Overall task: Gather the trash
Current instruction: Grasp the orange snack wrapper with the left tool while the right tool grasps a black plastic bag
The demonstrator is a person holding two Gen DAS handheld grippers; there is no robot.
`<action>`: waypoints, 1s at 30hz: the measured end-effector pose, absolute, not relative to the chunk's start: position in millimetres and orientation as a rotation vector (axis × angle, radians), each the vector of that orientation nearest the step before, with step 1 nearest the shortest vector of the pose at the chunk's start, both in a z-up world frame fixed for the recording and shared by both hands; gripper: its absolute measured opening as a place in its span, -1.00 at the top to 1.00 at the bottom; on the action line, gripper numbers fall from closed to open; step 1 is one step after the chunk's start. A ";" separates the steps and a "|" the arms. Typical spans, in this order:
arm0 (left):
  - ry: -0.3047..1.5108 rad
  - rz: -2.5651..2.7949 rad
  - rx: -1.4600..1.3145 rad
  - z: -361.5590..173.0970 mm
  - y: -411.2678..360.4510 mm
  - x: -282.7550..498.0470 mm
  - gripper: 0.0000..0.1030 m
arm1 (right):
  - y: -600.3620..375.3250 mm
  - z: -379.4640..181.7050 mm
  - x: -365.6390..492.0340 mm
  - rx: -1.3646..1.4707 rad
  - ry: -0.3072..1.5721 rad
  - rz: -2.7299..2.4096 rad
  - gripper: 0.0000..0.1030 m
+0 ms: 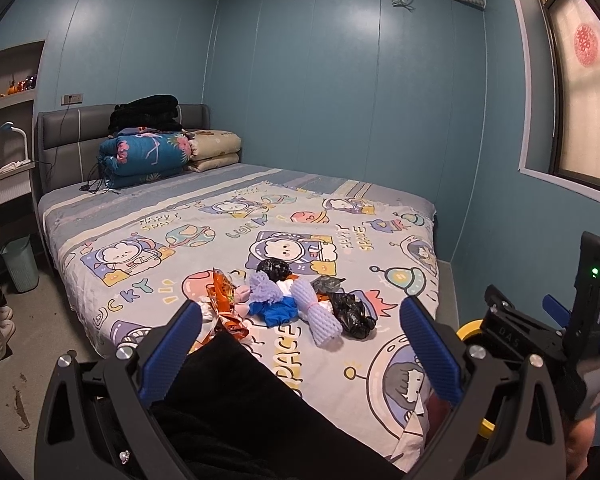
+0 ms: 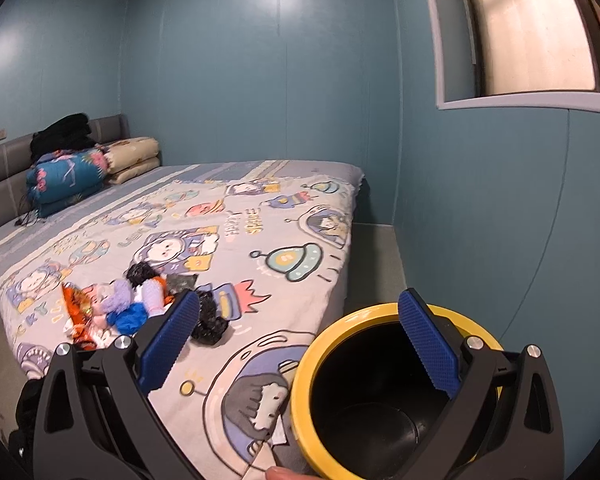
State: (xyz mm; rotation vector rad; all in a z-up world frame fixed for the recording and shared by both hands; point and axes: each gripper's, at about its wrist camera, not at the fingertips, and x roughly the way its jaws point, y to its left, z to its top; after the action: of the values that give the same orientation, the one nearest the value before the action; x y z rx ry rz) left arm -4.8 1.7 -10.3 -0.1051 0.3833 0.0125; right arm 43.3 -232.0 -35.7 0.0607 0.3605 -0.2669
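- Lying on the cartoon bedsheet [image 1: 148, 248] is a trash pile [image 1: 296, 304]: an orange snack wrapper [image 1: 224, 292], purple foam nets [image 1: 318, 312], black plastic bags [image 1: 350, 312].
- The left gripper [image 1: 300, 344] is wide open and holds nothing, near the pile.
- The right gripper [image 2: 300, 340] is wide open too, above the yellow-rimmed bin [image 2: 312, 364].
- The bin is black inside, beside the bed.

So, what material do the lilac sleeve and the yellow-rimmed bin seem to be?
Lilac sleeve: likely soft foam netting, matte, judging by its dimpled mesh surface. Yellow-rimmed bin: probably hard plastic, with a smooth rim and a glossy black inside that catches light.
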 end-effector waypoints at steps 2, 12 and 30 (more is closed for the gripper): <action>0.382 0.014 -0.110 -10.5 4.4 -4.4 -0.86 | -234.4 -35.9 49.8 0.038 0.350 -0.310 -0.85; 0.486 0.025 -0.182 -22.5 24.0 22.0 -0.86 | -243.4 -34.1 98.6 0.032 0.353 -0.239 -0.85; 0.713 0.130 -0.158 -84.5 119.4 145.9 -0.86 | -186.5 -101.1 221.4 -0.036 0.701 0.061 -0.85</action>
State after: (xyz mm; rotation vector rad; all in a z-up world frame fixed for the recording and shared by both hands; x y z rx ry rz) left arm 145.9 119.4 -84.5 -0.1579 0.7134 0.1298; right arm 221.4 -186.5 -101.1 -0.0361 0.7005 0.0613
